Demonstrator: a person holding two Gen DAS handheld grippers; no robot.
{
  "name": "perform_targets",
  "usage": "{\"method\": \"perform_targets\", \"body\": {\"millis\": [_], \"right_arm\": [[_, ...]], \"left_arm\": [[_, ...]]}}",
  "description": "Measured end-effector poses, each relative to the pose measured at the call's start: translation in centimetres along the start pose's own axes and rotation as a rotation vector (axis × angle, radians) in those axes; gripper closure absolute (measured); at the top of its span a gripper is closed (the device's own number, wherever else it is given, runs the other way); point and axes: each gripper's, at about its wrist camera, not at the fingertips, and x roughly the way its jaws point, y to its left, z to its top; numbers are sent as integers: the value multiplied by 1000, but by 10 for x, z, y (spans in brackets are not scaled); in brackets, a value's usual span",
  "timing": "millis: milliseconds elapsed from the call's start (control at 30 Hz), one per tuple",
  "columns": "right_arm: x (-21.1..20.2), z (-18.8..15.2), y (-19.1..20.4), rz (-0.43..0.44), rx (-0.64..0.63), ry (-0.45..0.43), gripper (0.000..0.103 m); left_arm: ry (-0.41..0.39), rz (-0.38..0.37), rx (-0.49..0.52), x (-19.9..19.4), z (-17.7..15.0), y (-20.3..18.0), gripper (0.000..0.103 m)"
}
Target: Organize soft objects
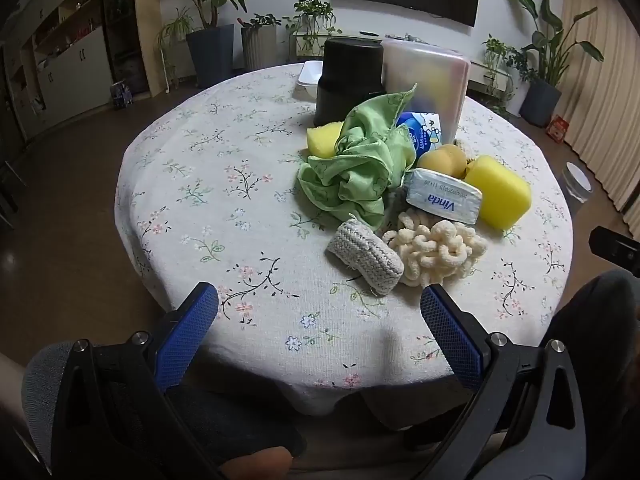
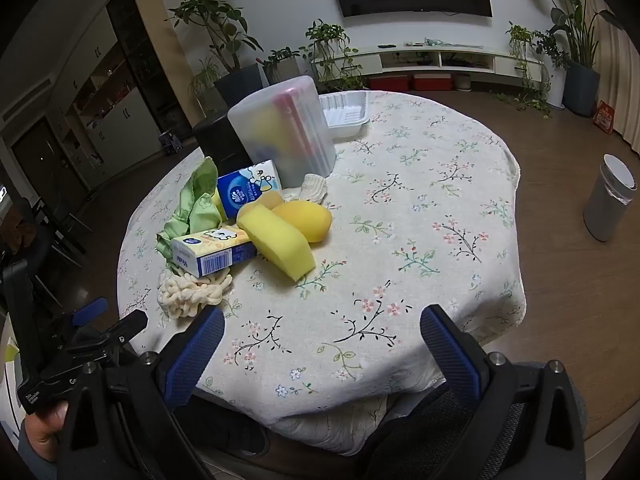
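Living room all around me, plants and a dark screen on the far wall, and up front the round desk under its flowered cloth. Biggest on it: a frosted plastic bin and a black canister at the back, with the soft pile just before them. Crumpled green cloth, smooth yellow sponge block, rounded orange sponge, crinkly tissue packs, loopy cream mop-head, ribbed grey knit piece nearest. Left tongs and right tongs both gape wide, holding nothing, hovering over the desk's near edge. I'd take the knit first, pinching across its narrow width, squeezing gently since it'll compress.
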Motion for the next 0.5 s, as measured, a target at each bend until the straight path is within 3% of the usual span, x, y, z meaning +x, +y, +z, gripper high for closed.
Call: {"method": "perform_targets", "body": {"millis": [200,233,500], "right_arm": [[0,0,1,-3,-4,-4,2],[0,0,1,-2,-4,-5,2],[0,0,3,3,-5,-3,2]], "left_arm": [[-8,28,9,-4,-1,-8,0],[8,-16,-4,0,-3,-4,0],[19,-18,-7,2,-2,1,0]]}}
